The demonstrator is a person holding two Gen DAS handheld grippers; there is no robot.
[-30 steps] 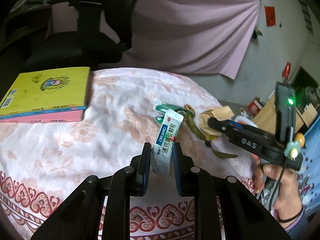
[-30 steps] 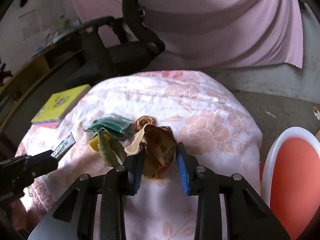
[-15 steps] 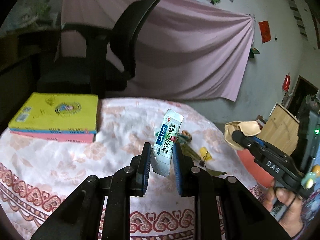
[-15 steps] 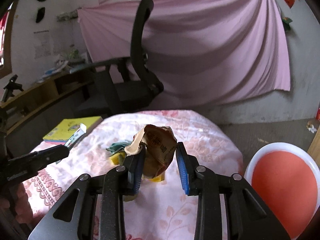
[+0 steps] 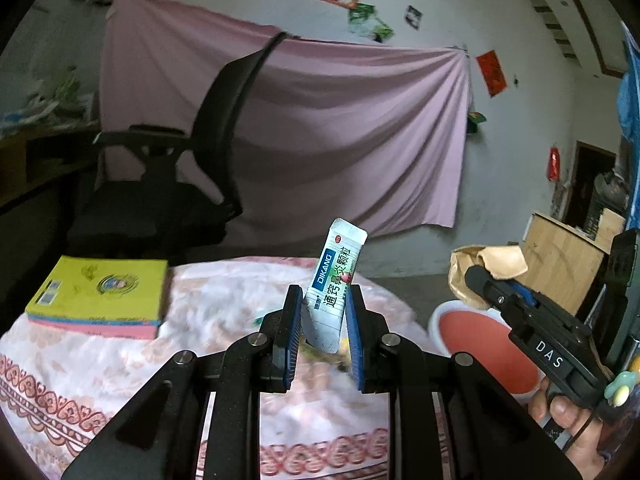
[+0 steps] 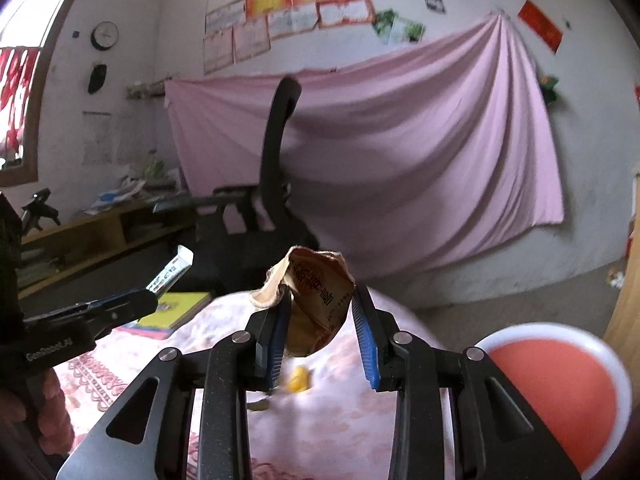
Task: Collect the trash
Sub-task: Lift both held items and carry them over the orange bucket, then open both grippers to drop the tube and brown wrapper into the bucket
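My left gripper [image 5: 322,304] is shut on a white and blue sachet [image 5: 334,280], held upright above the floral tablecloth [image 5: 120,364]. My right gripper [image 6: 320,300] is shut on a crumpled brown paper wrapper [image 6: 316,300], also lifted off the table. In the left wrist view the right gripper [image 5: 476,280] shows at the right with the brown wrapper [image 5: 486,264] in its tips. The right wrist view has the left gripper [image 6: 150,294] at the left, the sachet [image 6: 170,270] sticking out of it. A yellow scrap [image 6: 298,378] lies on the cloth below.
A red bin with a white rim [image 6: 560,388] stands to the right of the table, seen also in the left wrist view as the bin [image 5: 476,336]. A yellow and pink book stack [image 5: 100,296] lies at the table's left. A black office chair [image 5: 180,184] stands behind.
Both grippers have risen off the table with their trash and tilted up toward level. The trash pile has dropped below the fingers and the red bin has come closer in view.
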